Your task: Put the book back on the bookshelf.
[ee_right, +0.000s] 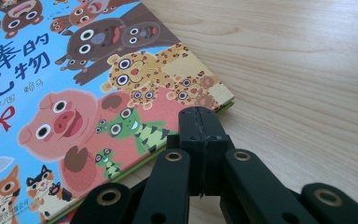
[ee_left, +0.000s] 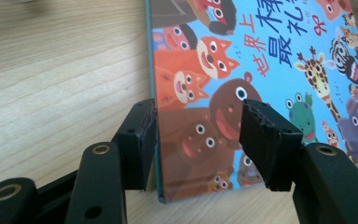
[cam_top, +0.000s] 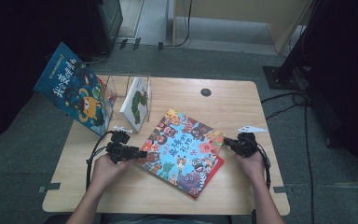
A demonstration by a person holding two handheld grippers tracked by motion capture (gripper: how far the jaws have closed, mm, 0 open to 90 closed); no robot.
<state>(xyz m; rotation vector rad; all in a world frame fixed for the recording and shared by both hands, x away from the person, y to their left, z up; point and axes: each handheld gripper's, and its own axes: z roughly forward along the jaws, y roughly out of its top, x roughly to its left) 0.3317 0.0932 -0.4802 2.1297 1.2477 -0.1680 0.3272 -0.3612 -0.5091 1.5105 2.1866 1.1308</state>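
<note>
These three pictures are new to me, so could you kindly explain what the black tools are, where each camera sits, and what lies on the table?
A person sits at a wooden table and holds a hand-held claw in each hand; there is no robot arm. The high view looks down from above the person. The other two views come from small cameras riding on each claw, looking along its two black jaws.

The left claw is open, its jaws standing either side of the near edge of the colourful animal picture book lying flat on the table; I cannot tell whether they touch it. The right claw is shut and empty, close to the book's opposite edge.

At the back left, a clear stand holds a white book, and a blue book leans beside it.
</note>
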